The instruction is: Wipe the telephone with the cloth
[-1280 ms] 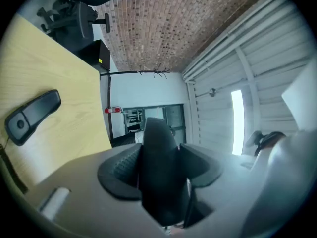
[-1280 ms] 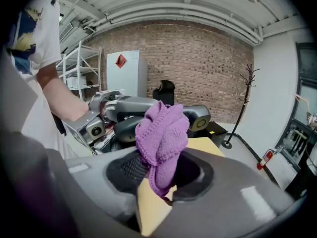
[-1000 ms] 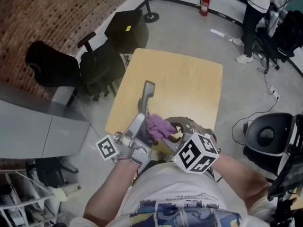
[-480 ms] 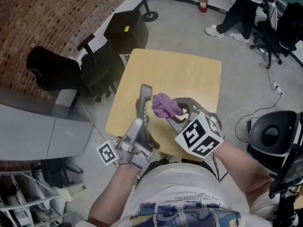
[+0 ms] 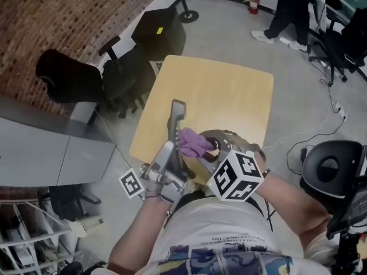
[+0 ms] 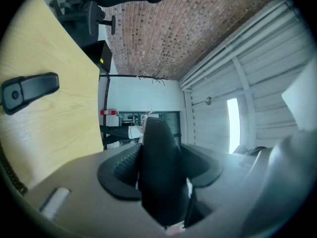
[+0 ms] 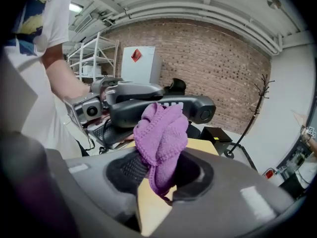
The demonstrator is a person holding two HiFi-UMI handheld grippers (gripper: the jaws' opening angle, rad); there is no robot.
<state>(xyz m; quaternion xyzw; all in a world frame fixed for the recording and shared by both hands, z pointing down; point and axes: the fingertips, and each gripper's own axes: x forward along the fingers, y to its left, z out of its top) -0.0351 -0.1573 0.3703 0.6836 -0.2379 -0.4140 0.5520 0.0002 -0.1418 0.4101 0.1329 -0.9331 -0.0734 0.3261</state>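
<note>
Telephone handset (image 5: 175, 119) is sitting clamped in the left hand-held gripper (image 5: 170, 149), raised over the worktop (image 5: 229, 90). The right hand-held gripper (image 5: 207, 153), pinching the purple cloth (image 5: 194, 143), is drawing it back down the handset from its higher spot a moment ago, so wiping is likely progressing in strokes.

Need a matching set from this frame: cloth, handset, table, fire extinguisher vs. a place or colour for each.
1 cloth
2 handset
3 table
4 fire extinguisher

A red, standing on the floor
B clamped in the left gripper
C light wood top
D clamped in the right gripper

Pairs: 1-D, 2-B, 3-C, 4-A
</note>
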